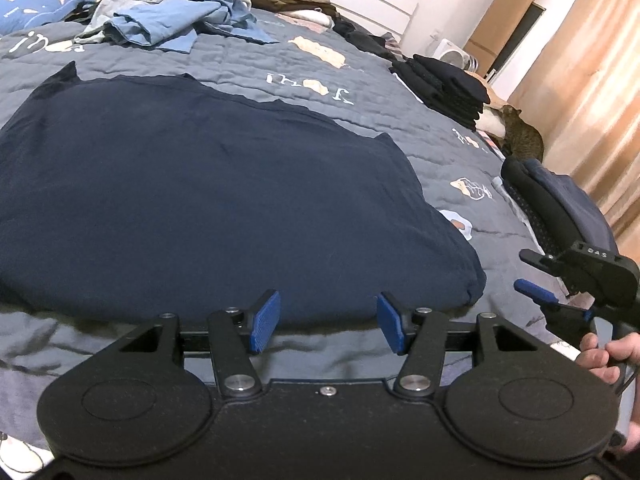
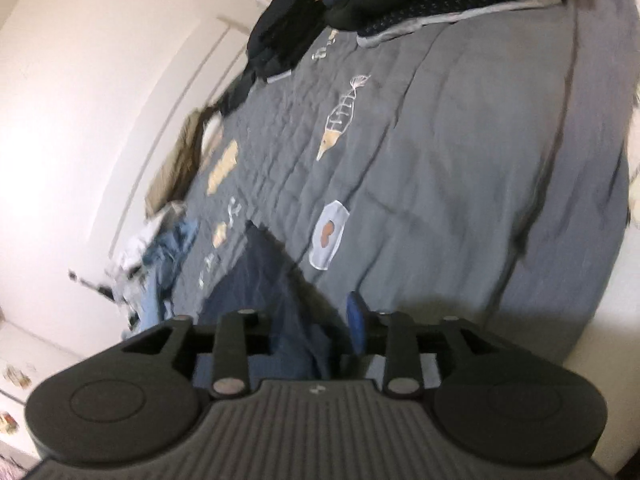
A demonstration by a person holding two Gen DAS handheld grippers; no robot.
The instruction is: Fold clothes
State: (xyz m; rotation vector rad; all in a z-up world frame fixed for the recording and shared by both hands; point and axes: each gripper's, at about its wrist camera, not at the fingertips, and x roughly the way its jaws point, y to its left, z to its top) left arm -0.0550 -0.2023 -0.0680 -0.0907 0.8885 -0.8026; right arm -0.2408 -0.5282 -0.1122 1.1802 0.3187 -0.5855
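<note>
At frame centre, the limp, light navy cotton garment (image 1: pixel 192 184) awaits; my left gripper (image 1: pixel 328 322) and right gripper (image 1: pixel 538 276) gape empty; I judge its near hem the best hold.

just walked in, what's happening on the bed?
A person with a gripper in each hand is folding laundry on a grey quilt. A navy garment lies spread flat. The left gripper is open at its near edge, gripping nothing. The right gripper is open beside its right edge. Folded dark clothes sit right; an unfolded pile waits behind.
</note>
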